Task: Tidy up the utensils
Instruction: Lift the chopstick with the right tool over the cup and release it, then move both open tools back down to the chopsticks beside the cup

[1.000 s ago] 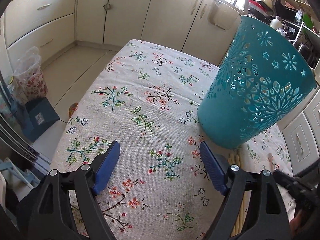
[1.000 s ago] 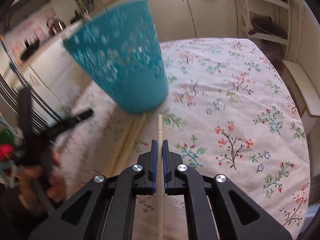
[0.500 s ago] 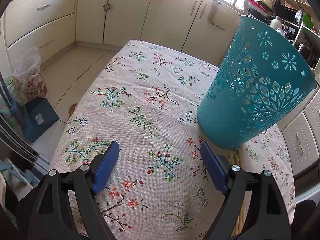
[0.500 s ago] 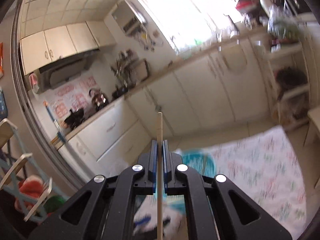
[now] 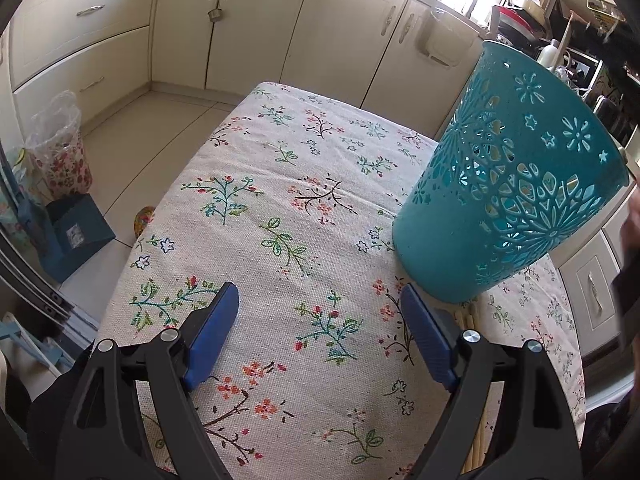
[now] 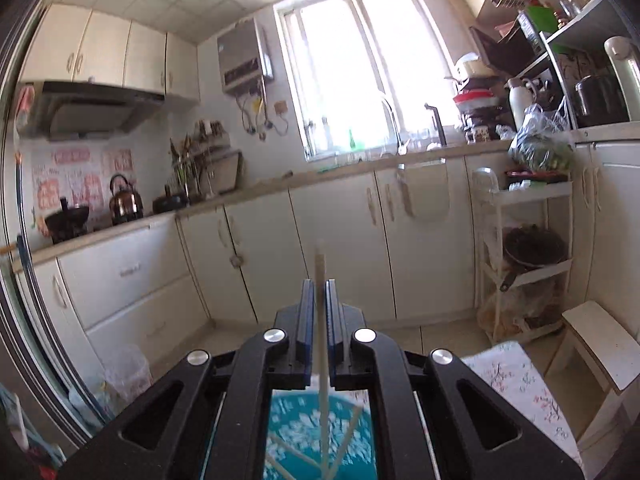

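- The right gripper (image 6: 319,296) sits at lower centre of the right wrist view, its blue pads clamped on one pale wooden chopstick (image 6: 320,264). The stick's tip pokes just past the pads toward the cabinets; its shaft runs back down between the black arms.
- Below that gripper, at the bottom edge of the frame, the teal basket (image 6: 288,424) shows blurred, with about two more pale sticks leaning inside it.
- In the left wrist view the left gripper (image 5: 320,308) stands wide open over the floral tabletop (image 5: 280,168), with only cloth between its pads.
- The teal basket (image 5: 508,184) stands at centre right of that view, just beyond the gripper's right-hand pad (image 5: 426,336).
- Loose chopsticks (image 5: 468,316) lie on the cloth at the basket's foot, partly hidden behind the gripper's arm; at least three ends show, the full count cannot be told.
- One basket and two grippers are in view.
- Cream cabinets (image 5: 248,24) line the top of the frame; a clear bin (image 5: 60,148) stands on the floor at left.
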A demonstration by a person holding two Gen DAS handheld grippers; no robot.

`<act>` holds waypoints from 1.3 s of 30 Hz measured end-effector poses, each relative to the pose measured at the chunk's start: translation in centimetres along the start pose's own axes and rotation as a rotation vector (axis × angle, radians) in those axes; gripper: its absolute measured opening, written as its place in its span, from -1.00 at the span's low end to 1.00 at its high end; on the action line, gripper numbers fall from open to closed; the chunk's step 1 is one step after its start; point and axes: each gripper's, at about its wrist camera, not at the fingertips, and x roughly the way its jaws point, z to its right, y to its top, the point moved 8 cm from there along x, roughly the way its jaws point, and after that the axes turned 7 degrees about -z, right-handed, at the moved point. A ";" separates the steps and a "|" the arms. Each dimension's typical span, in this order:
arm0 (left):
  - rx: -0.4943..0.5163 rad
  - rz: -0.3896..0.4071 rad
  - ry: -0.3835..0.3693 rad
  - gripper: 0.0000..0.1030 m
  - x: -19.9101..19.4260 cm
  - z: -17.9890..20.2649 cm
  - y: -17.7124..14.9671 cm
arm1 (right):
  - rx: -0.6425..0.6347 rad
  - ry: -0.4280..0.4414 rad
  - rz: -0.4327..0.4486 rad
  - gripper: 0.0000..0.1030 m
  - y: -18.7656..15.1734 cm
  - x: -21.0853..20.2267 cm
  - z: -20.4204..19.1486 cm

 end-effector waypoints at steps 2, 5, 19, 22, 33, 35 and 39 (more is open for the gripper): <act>-0.004 -0.001 -0.003 0.54 0.0 -0.1 0.0 | 0.012 0.011 -0.031 -0.85 -0.8 -0.6 0.2; -0.010 0.002 -0.006 0.54 0.0 -0.2 0.0 | 0.001 0.038 -0.016 -0.65 -0.8 -3.8 -0.3; -0.022 0.053 0.030 0.54 -1.3 -0.5 0.1 | 0.051 -0.062 -0.416 -0.23 -15.7 -11.2 3.4; -0.012 0.101 0.073 0.55 -2.9 -0.6 0.0 | 0.043 -0.057 -0.465 -0.20 -16.7 -10.1 3.0; 0.079 0.148 0.105 0.62 -7.0 1.7 -1.9 | -0.014 -0.046 -0.597 -0.20 -20.7 -8.7 1.7; 0.104 0.148 0.119 0.63 -7.2 2.0 -2.3 | -0.018 -0.048 -0.604 -0.20 -21.0 -8.6 1.6; 0.126 0.145 0.127 0.64 -7.2 2.1 -2.8 | -0.016 -0.058 -0.621 -0.20 -21.6 -8.3 1.8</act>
